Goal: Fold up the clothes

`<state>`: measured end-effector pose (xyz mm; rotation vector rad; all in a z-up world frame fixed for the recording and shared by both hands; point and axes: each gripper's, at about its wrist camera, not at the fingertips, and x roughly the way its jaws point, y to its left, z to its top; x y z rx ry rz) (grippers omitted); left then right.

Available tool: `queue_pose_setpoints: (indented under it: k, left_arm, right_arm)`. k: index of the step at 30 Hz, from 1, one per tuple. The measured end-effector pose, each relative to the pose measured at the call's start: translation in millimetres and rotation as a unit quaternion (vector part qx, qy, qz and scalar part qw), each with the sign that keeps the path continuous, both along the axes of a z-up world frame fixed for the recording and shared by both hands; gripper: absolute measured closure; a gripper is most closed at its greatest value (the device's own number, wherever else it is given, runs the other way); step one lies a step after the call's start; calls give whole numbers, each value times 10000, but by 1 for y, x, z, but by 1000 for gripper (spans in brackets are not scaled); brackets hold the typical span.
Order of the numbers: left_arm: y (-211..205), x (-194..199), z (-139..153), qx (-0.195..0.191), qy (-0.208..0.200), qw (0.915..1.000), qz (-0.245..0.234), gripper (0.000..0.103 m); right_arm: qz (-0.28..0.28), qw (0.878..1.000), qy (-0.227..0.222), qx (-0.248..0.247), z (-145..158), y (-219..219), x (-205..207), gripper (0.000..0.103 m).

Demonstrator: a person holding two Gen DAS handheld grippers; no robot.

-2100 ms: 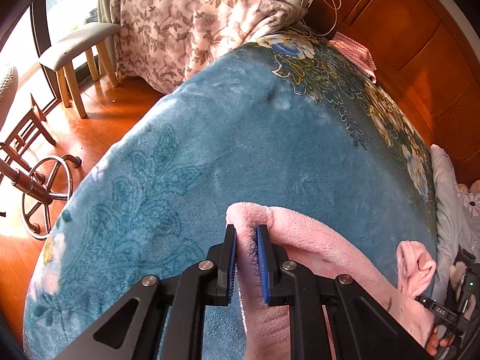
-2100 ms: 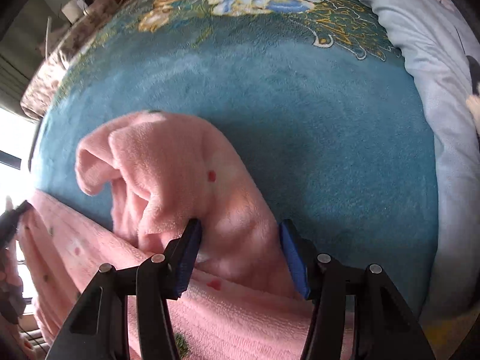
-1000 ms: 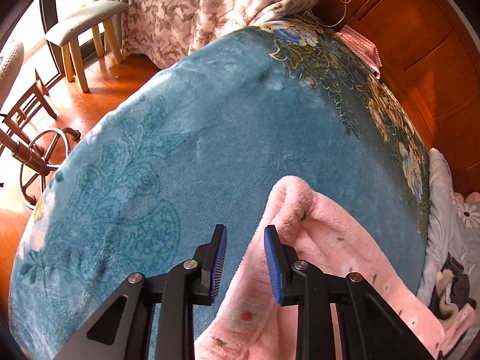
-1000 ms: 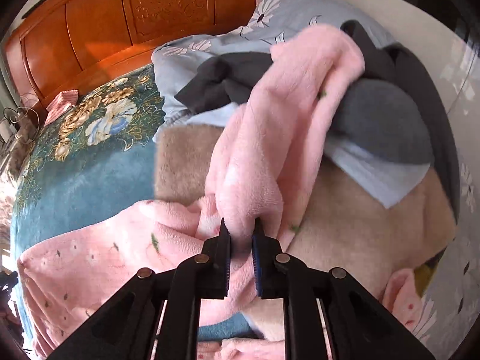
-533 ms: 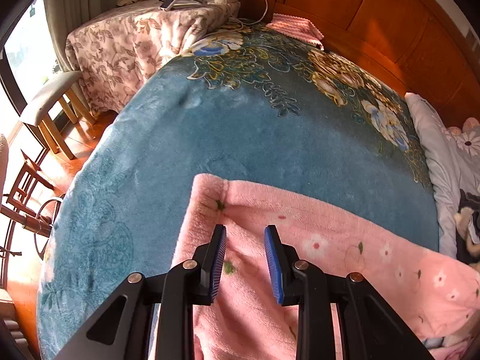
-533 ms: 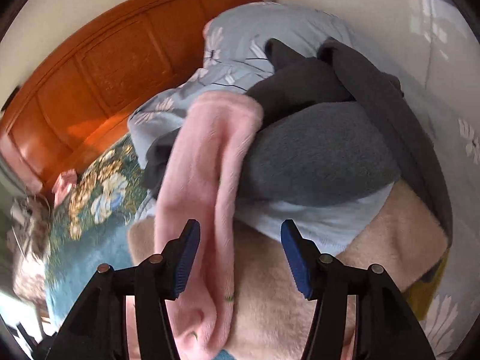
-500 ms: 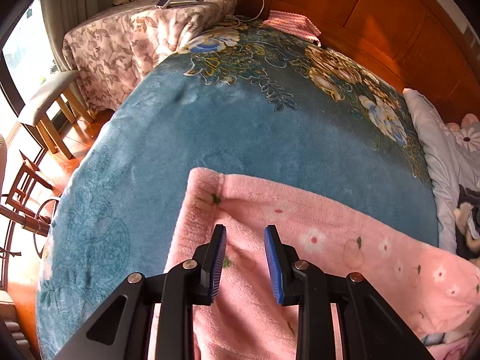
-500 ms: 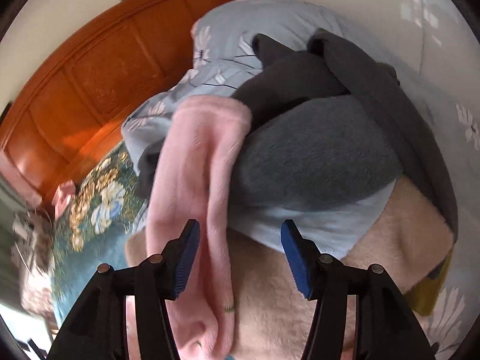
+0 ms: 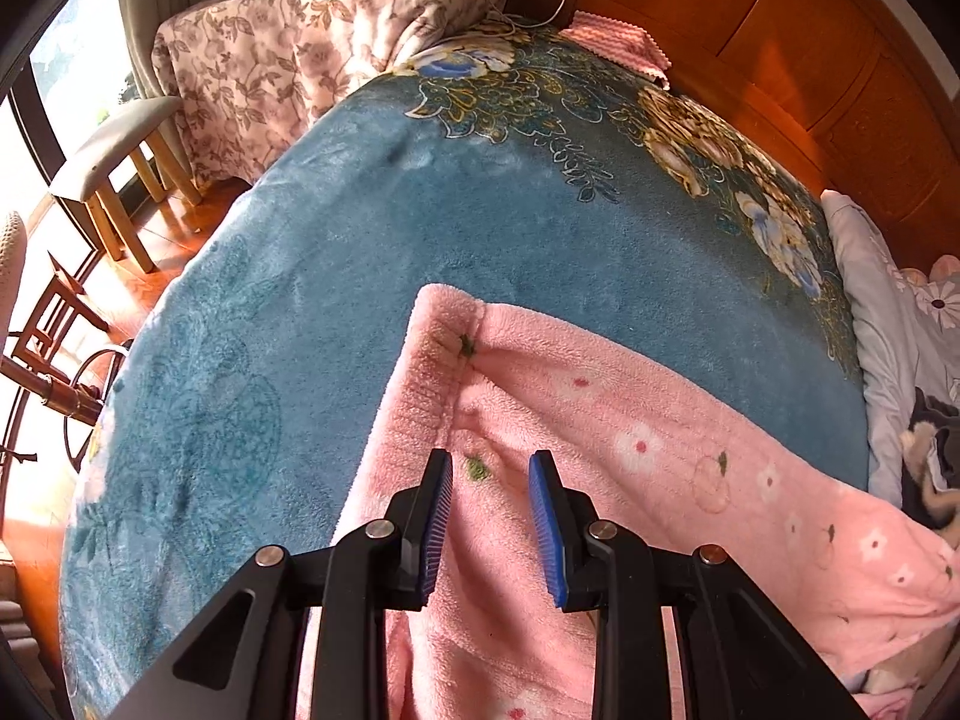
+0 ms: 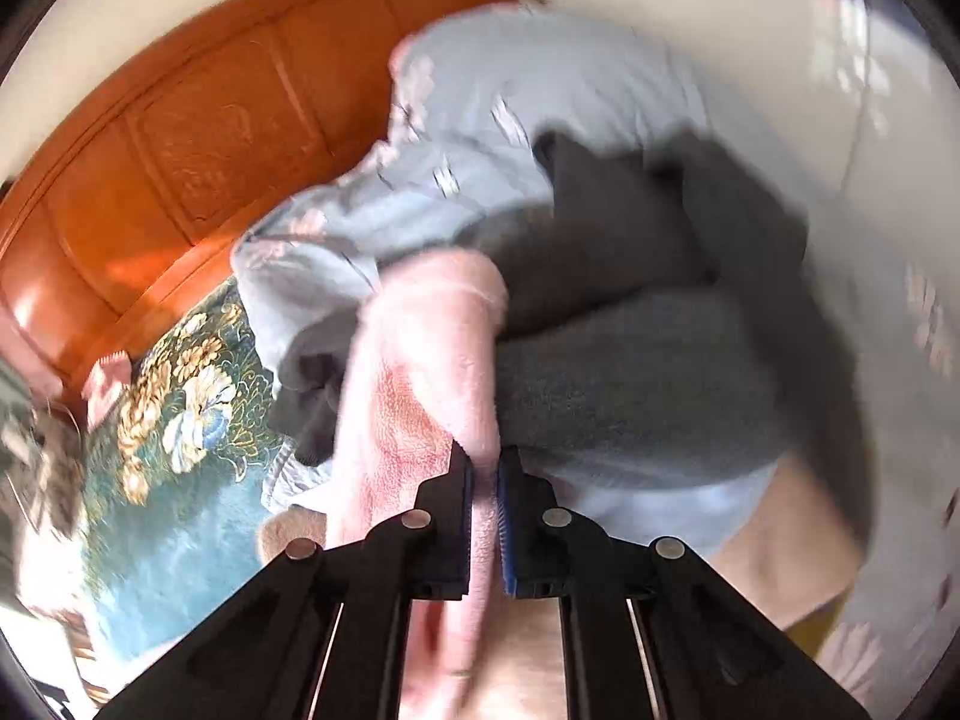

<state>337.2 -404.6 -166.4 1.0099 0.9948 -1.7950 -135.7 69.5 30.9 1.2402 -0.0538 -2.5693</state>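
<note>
A fluffy pink fleece garment with small flower prints [image 9: 630,438] lies spread across the teal plush blanket with a gold floral border [image 9: 372,252], its ribbed hem toward the left. The left gripper [image 9: 489,510] hovers over the hem with its blue-padded jaws narrowly apart, clear of the fabric. The right gripper [image 10: 485,516], whose jaws have just been closing, pinches a fold of the same garment beside a dark grey clothes pile [image 10: 630,372].

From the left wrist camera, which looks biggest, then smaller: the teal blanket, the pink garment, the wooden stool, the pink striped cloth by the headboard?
1. teal blanket
2. pink garment, enlarged by nearness
3. wooden stool
4. pink striped cloth, similar to the stool
</note>
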Motion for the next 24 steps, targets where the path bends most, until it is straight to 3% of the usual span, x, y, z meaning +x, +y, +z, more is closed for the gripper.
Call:
queue_pose_setpoints:
  k: [3,6,9,11,16,17,19,21,24]
  left_arm:
    - [2,-3,2,47,36,10000,-24,73]
    - [5,-3,3,66,11,10000,-61,73]
    - [9,4,8,2,-31,10000,-61,73]
    - [11,15,11,-32,-30,10000,-2,73]
    - [18,51,15,19,-54,9997,258,73]
    - [20,59,15,37,-64,9995,311,73]
    - [26,74,15,75,-147,9991,401,73]
    - [35,88,14,112,-275,9984,479,73]
    - [50,109,7,228,-587,9961,617,73]
  right_arm:
    - [221,9976,572,310,27,19,14,97]
    - [-61,9988,93,479,-3,51,7,97]
    - [-491,9971,-508,281,-47,84,4,97]
    - [-582,9959,-649,244,-65,93,8,97]
    - [-444,9972,-600,23,-62,99,17,96]
    - [-369,9977,-572,-18,-59,101,24,94]
    - [-214,9984,-514,-100,-51,106,37,74]
    - [82,9989,-429,-142,-52,102,50,60]
    - [454,9984,-322,138,-65,114,82,55]
